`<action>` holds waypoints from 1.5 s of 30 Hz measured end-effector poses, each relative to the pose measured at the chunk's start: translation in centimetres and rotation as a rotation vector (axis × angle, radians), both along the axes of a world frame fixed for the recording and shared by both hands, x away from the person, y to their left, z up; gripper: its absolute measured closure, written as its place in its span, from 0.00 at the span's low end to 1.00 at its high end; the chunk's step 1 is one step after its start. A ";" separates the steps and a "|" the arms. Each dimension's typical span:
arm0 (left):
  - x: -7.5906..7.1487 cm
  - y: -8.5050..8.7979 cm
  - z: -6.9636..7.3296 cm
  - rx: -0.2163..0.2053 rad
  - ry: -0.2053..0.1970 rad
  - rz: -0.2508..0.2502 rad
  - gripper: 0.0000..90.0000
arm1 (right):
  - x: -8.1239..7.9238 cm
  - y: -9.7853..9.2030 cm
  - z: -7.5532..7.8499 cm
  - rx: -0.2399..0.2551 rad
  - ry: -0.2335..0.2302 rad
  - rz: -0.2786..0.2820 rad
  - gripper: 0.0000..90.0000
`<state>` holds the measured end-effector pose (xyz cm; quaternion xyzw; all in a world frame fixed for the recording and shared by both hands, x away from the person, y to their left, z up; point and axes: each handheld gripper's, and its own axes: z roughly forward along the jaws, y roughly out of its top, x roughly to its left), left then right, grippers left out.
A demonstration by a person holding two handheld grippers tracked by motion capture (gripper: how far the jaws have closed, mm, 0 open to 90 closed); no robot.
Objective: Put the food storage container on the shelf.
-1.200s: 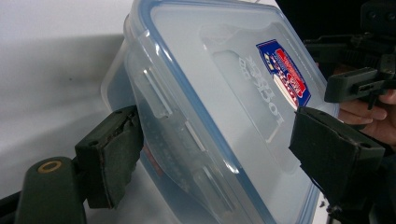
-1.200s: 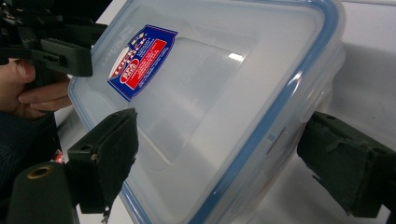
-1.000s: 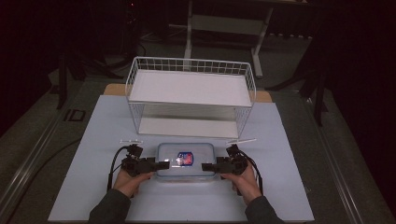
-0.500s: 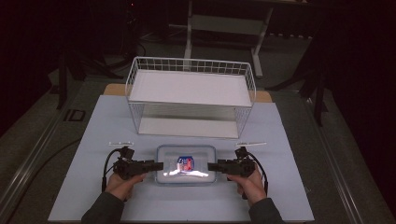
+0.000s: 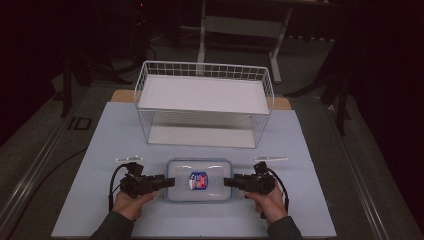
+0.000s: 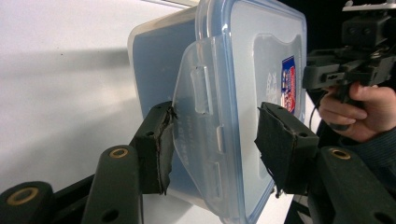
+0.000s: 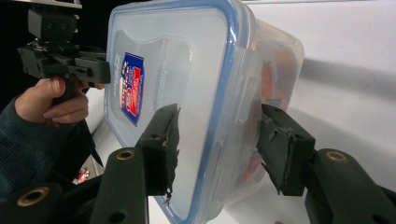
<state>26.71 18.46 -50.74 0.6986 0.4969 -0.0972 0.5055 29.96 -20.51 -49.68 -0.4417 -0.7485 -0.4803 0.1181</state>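
Note:
A clear plastic container (image 5: 200, 180) with a blue-rimmed lid and a red-and-blue label lies on the white mat near the front edge. My left gripper (image 5: 170, 182) clamps its left end and my right gripper (image 5: 227, 182) its right end. In the left gripper view the pads (image 6: 161, 140) bear on the latch flap and the lid of the container (image 6: 261, 56). In the right gripper view one pad (image 7: 163, 135) sits on the lid and the other on the base of the container (image 7: 187, 56). Both pairs of jaws have just been closing on these ends.
A white wire basket (image 5: 202, 67) with a shelf stands behind the container at mid-table. Two small clear strips (image 5: 127, 159) (image 5: 271, 158) lie on the mat (image 5: 100, 135), one behind each hand. Dark floor and table legs surround the mat.
Both grippers' jaws have narrowed from wide open onto the container's ends. The hands and the container have shifted slightly toward the front edge.

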 end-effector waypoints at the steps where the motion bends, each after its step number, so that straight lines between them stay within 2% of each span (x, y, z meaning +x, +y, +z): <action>1: -0.1 0.0 0.1 0.005 -0.003 0.000 0.53 | 0.0 0.0 0.0 -0.001 -0.001 0.000 0.55; 7: -0.6 -0.2 0.5 0.032 -0.007 0.004 0.53 | -0.2 0.0 0.2 -0.001 0.005 -0.003 0.56; 16: -0.9 0.0 0.6 0.028 0.002 0.022 0.54 | -0.5 0.3 0.4 0.004 0.004 -0.017 0.57; 45: -1.2 0.4 2.8 0.023 -0.095 0.039 0.54 | -0.9 0.7 2.5 0.028 -0.101 -0.029 0.57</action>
